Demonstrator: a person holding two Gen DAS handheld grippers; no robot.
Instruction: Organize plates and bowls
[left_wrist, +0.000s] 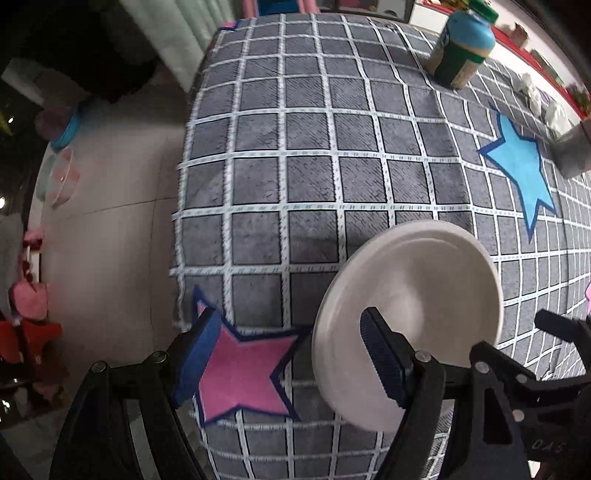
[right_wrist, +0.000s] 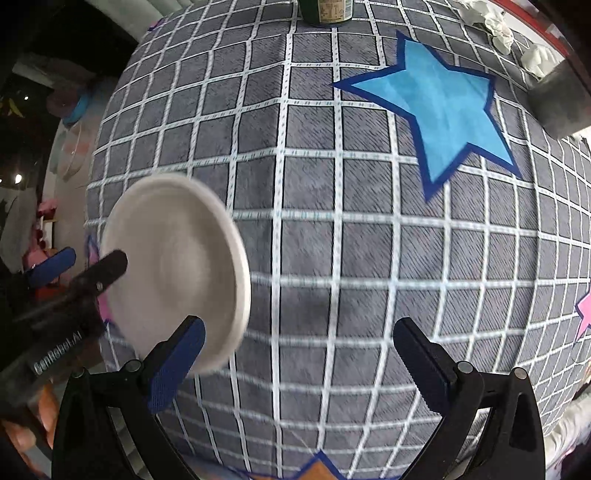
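A white plate (left_wrist: 410, 314) lies on the grey checked tablecloth (left_wrist: 314, 147), next to a pink star patch (left_wrist: 243, 373). My left gripper (left_wrist: 291, 354) is open; its right finger (left_wrist: 384, 358) lies over the plate's near rim, the left finger over the pink star. In the right wrist view the same plate (right_wrist: 173, 266) sits at the left, with the left gripper's fingers (right_wrist: 107, 269) on and beside it. My right gripper (right_wrist: 299, 362) is open and empty above bare cloth, its left finger beside the plate's near edge.
A green-capped jar (left_wrist: 465, 48) stands at the table's far side. A blue star patch (right_wrist: 439, 107) lies to the right. A grey block (right_wrist: 557, 103) and crumpled white paper (right_wrist: 495, 22) sit at the far right. A clear bowl (left_wrist: 62, 177) rests off the table, left.
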